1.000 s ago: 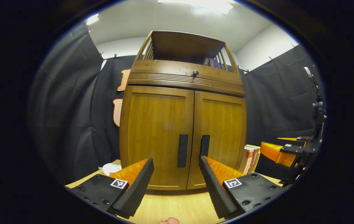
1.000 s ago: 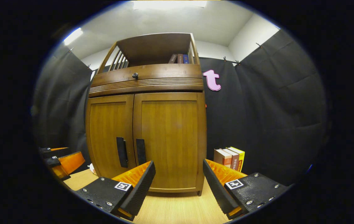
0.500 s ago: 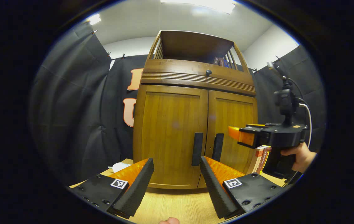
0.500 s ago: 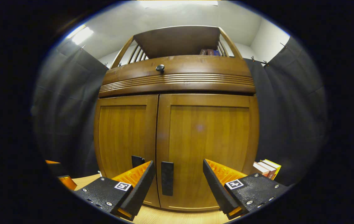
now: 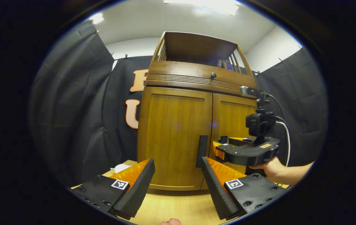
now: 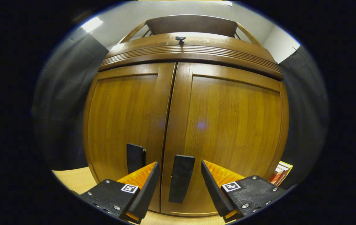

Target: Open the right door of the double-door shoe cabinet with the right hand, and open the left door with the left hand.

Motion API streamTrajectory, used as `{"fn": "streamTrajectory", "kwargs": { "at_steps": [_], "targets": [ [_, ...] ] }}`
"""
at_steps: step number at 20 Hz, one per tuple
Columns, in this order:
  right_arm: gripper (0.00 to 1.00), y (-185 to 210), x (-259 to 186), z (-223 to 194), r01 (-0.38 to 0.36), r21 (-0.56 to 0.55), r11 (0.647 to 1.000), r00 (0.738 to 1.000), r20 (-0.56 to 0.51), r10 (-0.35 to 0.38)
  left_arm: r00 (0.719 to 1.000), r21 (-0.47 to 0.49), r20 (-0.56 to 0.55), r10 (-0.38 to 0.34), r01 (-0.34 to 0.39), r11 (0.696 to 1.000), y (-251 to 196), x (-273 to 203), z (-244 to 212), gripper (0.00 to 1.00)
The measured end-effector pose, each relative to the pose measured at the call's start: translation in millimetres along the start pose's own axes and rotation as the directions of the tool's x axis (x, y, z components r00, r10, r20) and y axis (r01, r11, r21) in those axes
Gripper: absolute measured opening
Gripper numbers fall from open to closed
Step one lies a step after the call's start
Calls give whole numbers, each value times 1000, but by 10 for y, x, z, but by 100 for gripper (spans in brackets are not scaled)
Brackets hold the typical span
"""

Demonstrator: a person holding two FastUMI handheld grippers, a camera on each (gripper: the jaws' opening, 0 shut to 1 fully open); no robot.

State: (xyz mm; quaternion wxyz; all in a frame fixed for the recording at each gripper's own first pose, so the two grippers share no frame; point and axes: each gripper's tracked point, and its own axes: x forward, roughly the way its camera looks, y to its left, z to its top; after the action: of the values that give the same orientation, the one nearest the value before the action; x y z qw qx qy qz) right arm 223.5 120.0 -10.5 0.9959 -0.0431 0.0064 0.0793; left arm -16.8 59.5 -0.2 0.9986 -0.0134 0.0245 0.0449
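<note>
Right door handle (image 5: pixel 223 139) behind right claw (image 5: pixel 220 149)

- Right gripper (image 6: pixel 178 187) close up to the shoe cabinet (image 6: pixel 190 53); fingers spread apart, nothing held.
- Right door (image 6: pixel 231 134) and left door (image 6: pixel 124 125) both closed, seam between them running vertically.
- Right door handle (image 6: pixel 181 178), a dark vertical bar, sits between the two fingers; contact cannot be told.
- Left door handle (image 6: pixel 135 157) just left of the seam.
- Small dark knob (image 6: pixel 180 39) on the band above the doors.
- Books (image 6: pixel 281 173) stand right of the cabinet.
- Light wooden surface (image 6: pixel 71 179) at near left.
</note>
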Motion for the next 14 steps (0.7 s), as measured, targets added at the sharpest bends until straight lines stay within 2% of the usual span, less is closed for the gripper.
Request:
{"fn": "streamTrajectory", "kwargs": {
  "at_steps": [1,2,4,7,9,10,12,14],
  "targets": [
    [71,37,40,-44,-10,17,1000,1000,-7,10,1000,-3,1,-4,4,1000,-3,-8,10,97],
    [74,74,100,-62,-18,35,999,1000,-10,18,1000,2,3,-5,5,1000,1,-15,16,98],
    [68,64,155,-85,-5,53,999,1000,-26,7,1000,23,21,4,-4,1000,25,-1,66,96],
    [59,6,171,-91,23,22,999,1000,-9,-23,1000,39,15,-6,5,999,-1,51,72,94],
    [47,-18,164,-117,23,73,997,1000,-16,-22,1000,33,18,-8,8,999,0,73,73,97],
    [46,-36,170,-131,20,99,995,1000,-22,-18,1000,29,20,-11,11,1000,-6,81,86,99],
    [35,-24,162,-137,6,132,991,1000,-21,-4,1000,32,28,-12,11,999,-29,66,99,96],
    [34,-31,167,-143,6,129,992,1000,-22,-3,999,26,47,-24,23,999,-70,36,113,94]
  ]
}}
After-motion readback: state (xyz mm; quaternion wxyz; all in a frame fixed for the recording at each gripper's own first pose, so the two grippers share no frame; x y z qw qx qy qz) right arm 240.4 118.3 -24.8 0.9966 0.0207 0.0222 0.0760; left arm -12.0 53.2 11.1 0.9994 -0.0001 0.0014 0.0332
